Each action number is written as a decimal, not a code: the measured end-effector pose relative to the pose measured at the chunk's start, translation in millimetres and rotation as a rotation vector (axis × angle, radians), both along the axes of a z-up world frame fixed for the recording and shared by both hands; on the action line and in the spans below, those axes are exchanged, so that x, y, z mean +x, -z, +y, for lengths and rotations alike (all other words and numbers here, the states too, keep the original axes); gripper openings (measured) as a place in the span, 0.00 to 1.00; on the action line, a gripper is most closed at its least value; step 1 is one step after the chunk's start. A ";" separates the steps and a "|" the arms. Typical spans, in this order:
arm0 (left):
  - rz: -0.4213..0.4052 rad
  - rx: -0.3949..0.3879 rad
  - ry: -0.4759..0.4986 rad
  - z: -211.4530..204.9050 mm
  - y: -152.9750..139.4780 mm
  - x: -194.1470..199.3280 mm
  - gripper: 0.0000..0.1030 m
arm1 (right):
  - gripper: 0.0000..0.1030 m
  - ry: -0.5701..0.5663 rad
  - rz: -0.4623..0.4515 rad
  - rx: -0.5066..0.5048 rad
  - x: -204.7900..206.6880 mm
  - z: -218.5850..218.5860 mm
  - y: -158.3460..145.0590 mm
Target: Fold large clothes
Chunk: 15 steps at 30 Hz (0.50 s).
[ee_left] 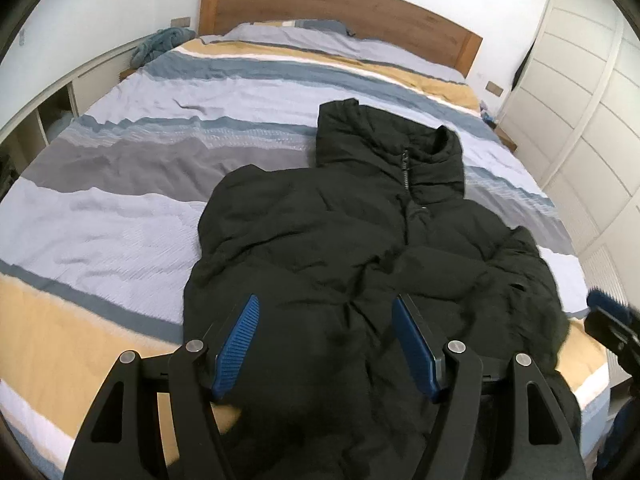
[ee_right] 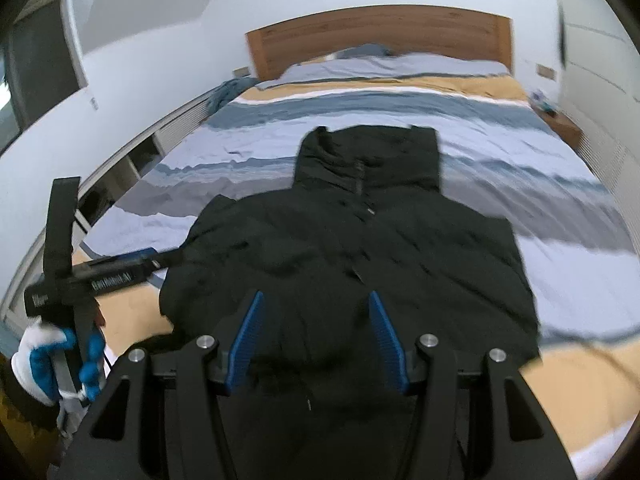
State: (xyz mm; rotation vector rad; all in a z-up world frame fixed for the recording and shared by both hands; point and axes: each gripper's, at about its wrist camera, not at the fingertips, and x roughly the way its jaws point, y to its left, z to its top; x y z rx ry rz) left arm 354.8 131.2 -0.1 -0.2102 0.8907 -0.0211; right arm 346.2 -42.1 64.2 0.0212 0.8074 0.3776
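A black puffer jacket [ee_left: 360, 240] lies front up on the striped bed, collar and hood toward the headboard, sleeves folded in over the body. It also shows in the right wrist view [ee_right: 352, 248]. My left gripper [ee_left: 324, 312] is open and empty, just above the jacket's lower part. My right gripper [ee_right: 316, 308] is open and empty, also over the jacket's lower middle. The right gripper's tip shows at the right edge of the left wrist view [ee_left: 608, 312]. The left gripper [ee_right: 120, 268], held by a gloved hand, shows at the left in the right wrist view.
The bed [ee_left: 120, 208] has a striped blue, grey and yellow cover and a wooden headboard [ee_left: 340, 4]. A teal cloth [ee_left: 160, 42] lies at the far left corner. White wardrobe doors [ee_left: 592, 120] stand on the right; low shelves [ee_left: 48, 120] on the left.
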 end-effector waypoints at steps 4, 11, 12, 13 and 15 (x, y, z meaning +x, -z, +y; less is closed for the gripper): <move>0.024 -0.009 0.001 1.0 30.1 24.0 0.66 | 0.52 -0.029 0.019 -0.062 33.8 27.4 27.4; 0.073 0.005 0.032 0.2 78.9 26.8 0.68 | 0.52 -0.057 0.101 -0.143 50.9 27.4 100.1; 0.079 0.009 0.035 0.9 82.2 25.3 0.68 | 0.52 -0.061 0.104 -0.137 49.4 22.5 106.1; 0.084 0.004 0.037 2.7 84.9 22.2 0.68 | 0.52 -0.062 0.106 -0.125 46.9 16.3 110.7; 0.089 0.003 0.039 3.8 83.8 17.0 0.68 | 0.52 -0.063 0.114 -0.103 43.4 5.7 114.7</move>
